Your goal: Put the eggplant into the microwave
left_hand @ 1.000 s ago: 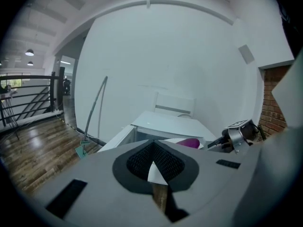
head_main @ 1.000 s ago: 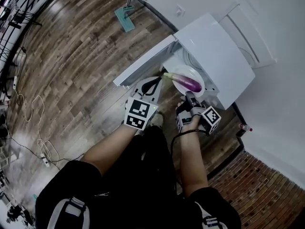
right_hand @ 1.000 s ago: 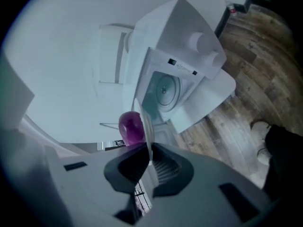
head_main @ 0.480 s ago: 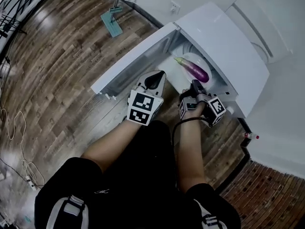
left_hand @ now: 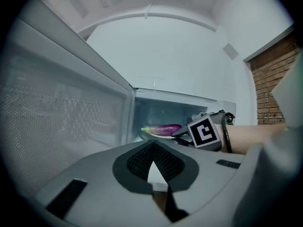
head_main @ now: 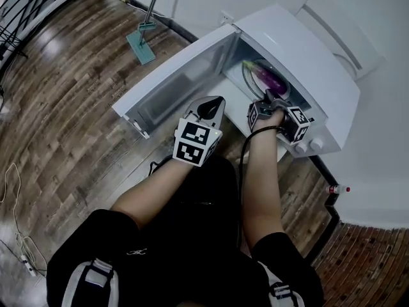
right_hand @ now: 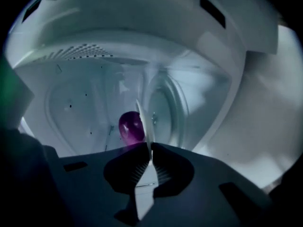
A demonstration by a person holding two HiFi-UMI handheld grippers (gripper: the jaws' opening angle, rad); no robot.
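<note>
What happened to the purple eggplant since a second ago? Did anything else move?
The right gripper, shut on the rim of the round white plate, carried it and the long purple eggplant forward into the white microwave. The left gripper, shut and empty, stayed outside. The microwave door stayed open, and the eggplant stayed on the plate.

Eggplant (head_main: 271,78) purple, green stem — microwave (head_main: 300,59) white, plate (right_hand: 145,176) white — floor (head_main: 70,88) brown wood-grain planks.
</note>
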